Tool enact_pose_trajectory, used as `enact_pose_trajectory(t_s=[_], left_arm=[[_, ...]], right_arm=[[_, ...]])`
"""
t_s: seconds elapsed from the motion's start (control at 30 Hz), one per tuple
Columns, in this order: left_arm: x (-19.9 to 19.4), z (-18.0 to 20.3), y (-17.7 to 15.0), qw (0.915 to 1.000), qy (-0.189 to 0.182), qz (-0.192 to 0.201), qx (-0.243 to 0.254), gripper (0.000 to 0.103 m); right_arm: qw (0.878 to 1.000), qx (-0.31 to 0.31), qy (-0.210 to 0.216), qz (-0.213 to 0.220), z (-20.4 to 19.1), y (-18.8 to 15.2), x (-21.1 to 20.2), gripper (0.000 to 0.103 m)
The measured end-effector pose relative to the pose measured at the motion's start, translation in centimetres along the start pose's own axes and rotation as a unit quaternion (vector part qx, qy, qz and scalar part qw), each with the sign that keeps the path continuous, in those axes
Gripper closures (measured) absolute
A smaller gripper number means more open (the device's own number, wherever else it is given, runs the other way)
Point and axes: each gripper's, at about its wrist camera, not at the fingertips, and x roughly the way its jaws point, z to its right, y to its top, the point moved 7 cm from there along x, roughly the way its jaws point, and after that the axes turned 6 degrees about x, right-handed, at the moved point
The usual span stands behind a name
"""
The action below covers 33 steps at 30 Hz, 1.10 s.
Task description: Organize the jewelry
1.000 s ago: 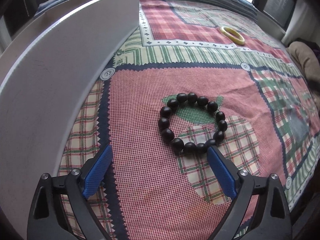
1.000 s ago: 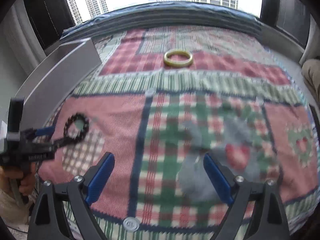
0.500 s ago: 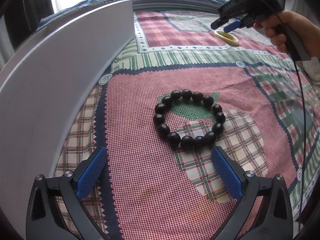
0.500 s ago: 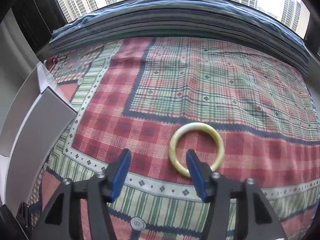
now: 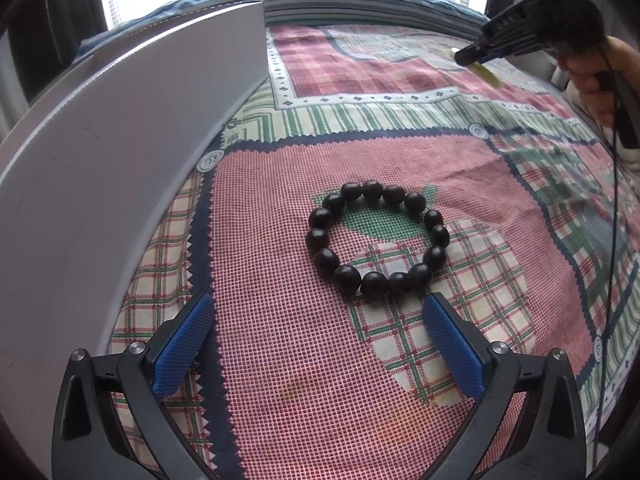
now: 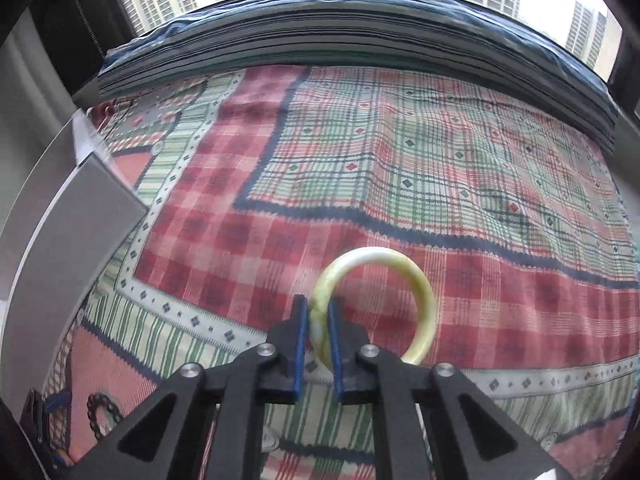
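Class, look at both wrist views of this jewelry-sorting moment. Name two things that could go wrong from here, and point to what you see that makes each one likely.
1. The right gripper has just closed on one thin edge of the yellow bangle. The smooth ring may pivot or slip out when lifted.

2. The left gripper is open, with the black bead bracelet lying just ahead of its fingers. Closing on round beads could push them away across the patterned cloth.

My left side is walled off by the tall grey panel (image 5: 120, 184). Ahead the patchwork cloth (image 5: 280, 360) lies open, with only the bead bracelet (image 5: 376, 240) in my path.
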Motion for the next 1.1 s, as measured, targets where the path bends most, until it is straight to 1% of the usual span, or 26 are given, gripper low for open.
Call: enact_pose_trajectory(t_s=[0.1, 0.17, 0.23, 0.33, 0.4, 0.43, 0.47, 0.53, 0.63, 0.67, 0.7, 0.73, 0.77, 0.8, 0.83, 0.9, 0.93, 1.03, 1.1], left_arm=[[0.0, 0.0, 0.1, 0.9999, -0.008, -0.012, 0.008, 0.001], [0.0, -0.1, 0.0, 0.9996, -0.013, -0.025, 0.011, 0.001], [-0.4, -0.2, 0.0, 0.9995, -0.013, -0.029, 0.009, 0.001], [-1.7, -0.2, 0.7, 0.9999, -0.004, -0.007, 0.010, 0.003], [-2.7, 0.4, 1.7, 0.9995, 0.005, 0.013, 0.029, 0.009], [-3.0, 1.0, 2.3, 0.9987, 0.004, 0.021, 0.045, 0.013], [-3.1, 1.8, 2.7, 0.9976, -0.001, 0.023, 0.066, 0.015], [-2.5, 3.2, 3.4, 0.9948, -0.009, 0.012, 0.101, 0.017], [-0.5, 4.8, 3.9, 0.9916, -0.021, -0.015, 0.127, 0.019], [0.3, 5.2, 3.9, 0.9907, -0.028, -0.028, 0.130, 0.026], [1.0, 5.5, 3.7, 0.9901, -0.038, -0.042, 0.128, 0.030], [1.0, 5.5, 4.0, 0.9915, -0.058, -0.037, 0.111, 0.045], [0.9, 5.4, 4.1, 0.9922, -0.065, -0.041, 0.098, 0.067], [0.9, 5.3, 4.3, 0.9926, -0.062, -0.044, 0.094, 0.088], [0.9, 5.1, 4.4, 0.9927, -0.071, -0.051, 0.084, 0.093], [0.7, 4.2, 4.4, 0.9924, -0.103, -0.060, 0.031, 0.093], [0.4, 3.6, 4.3, 0.9901, -0.125, -0.063, 0.000, 0.093], [-1.8, 2.0, 4.4, 0.9801, -0.178, -0.050, -0.072, 0.094], [-3.8, 0.8, 4.6, 0.9711, -0.208, -0.034, -0.113, 0.094]], right_arm=[[0.999, -0.038, -0.007, -0.001, -1.5, -3.2, -2.9, 0.092], [0.998, -0.057, -0.011, -0.004, -2.5, -5.7, -4.5, 0.092], [0.997, -0.076, -0.018, -0.008, -3.1, -8.7, -5.9, 0.092], [0.996, -0.089, -0.025, -0.017, -3.4, -13.1, -7.0, 0.092], [0.997, -0.078, -0.020, -0.021, -3.4, -15.4, -7.3, 0.092], [0.997, -0.071, -0.015, -0.021, -3.4, -16.3, -7.5, 0.092], [0.998, -0.064, -0.012, -0.021, -3.3, -17.0, -7.6, 0.092], [0.998, -0.052, -0.007, -0.017, -3.2, -18.0, -7.9, 0.092], [0.999, -0.038, -0.004, -0.005, -3.1, -18.6, -8.4, 0.092], [0.999, -0.032, -0.002, -0.001, -3.0, -18.6, -8.6, 0.092], [1.000, -0.027, -0.001, 0.004, -3.0, -18.6, -8.8, 0.092], [1.000, -0.022, 0.000, 0.009, -2.9, -18.6, -9.0, 0.092], [1.000, -0.018, 0.001, 0.013, -2.8, -18.6, -9.2, 0.092], [1.000, -0.016, 0.003, 0.017, -2.8, -18.5, -9.4, 0.092], [1.000, -0.013, 0.005, 0.020, -2.8, -18.5, -9.6, 0.092], [1.000, -0.007, 0.010, 0.026, -2.7, -18.6, -10.0, 0.092], [1.000, -0.005, 0.013, 0.028, -2.7, -18.6, -10.1, 0.092], [0.999, 0.006, 0.021, 0.035, -2.7, -18.8, -10.6, 0.092], [0.999, 0.015, 0.030, 0.040, -2.7, -18.9, -11.0, 0.092]])
